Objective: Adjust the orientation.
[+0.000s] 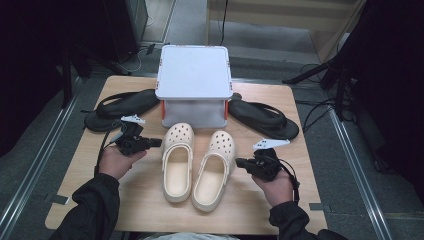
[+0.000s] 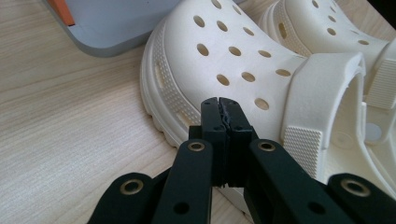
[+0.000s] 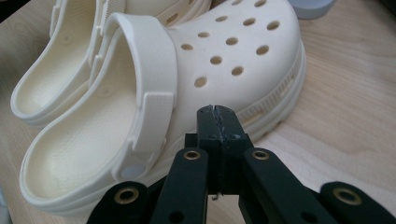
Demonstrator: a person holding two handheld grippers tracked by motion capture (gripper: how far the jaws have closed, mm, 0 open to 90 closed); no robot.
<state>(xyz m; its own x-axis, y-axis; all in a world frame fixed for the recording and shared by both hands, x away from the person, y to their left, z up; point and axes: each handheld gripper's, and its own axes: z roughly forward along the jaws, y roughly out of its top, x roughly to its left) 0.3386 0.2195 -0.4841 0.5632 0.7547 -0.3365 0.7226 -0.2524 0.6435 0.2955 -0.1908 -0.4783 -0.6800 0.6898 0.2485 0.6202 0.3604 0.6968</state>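
my left claw (image 1: 155, 143) is closed on nothing, jaws pressed flat together, tips just short of the outer side of the left clog (image 1: 178, 162). my right claw (image 1: 240, 162) is the same: jaws shut, empty, pointing at the outer side of the right clog (image 1: 215, 170). both cream clogs stand side by side between my two claws, toes pointing away from me toward the grey box (image 1: 194, 85) beyond them, heels toward me.

as i judge it, the step in hand is taking a clog from each side, and shut jaws cannot do that. i should spread each claw before closing in, then come at a thin part: the folded strap (image 2: 322, 93) just ahead and to the right of my left claw, or the strap (image 3: 154, 79) up and to the left of my right one. the thick ribbed sole looks too wide and slippery for a sure bite.

room is decent: bare counter (image 1: 80, 175) lies behind both claws and under my wrists. ahead of my left claw the box corner sits near the toe, so lifting should go up and back toward me. a black sandal (image 1: 122, 107) lies beyond my left claw and another sandal (image 1: 265, 119) beyond my right, both apart from the clogs.
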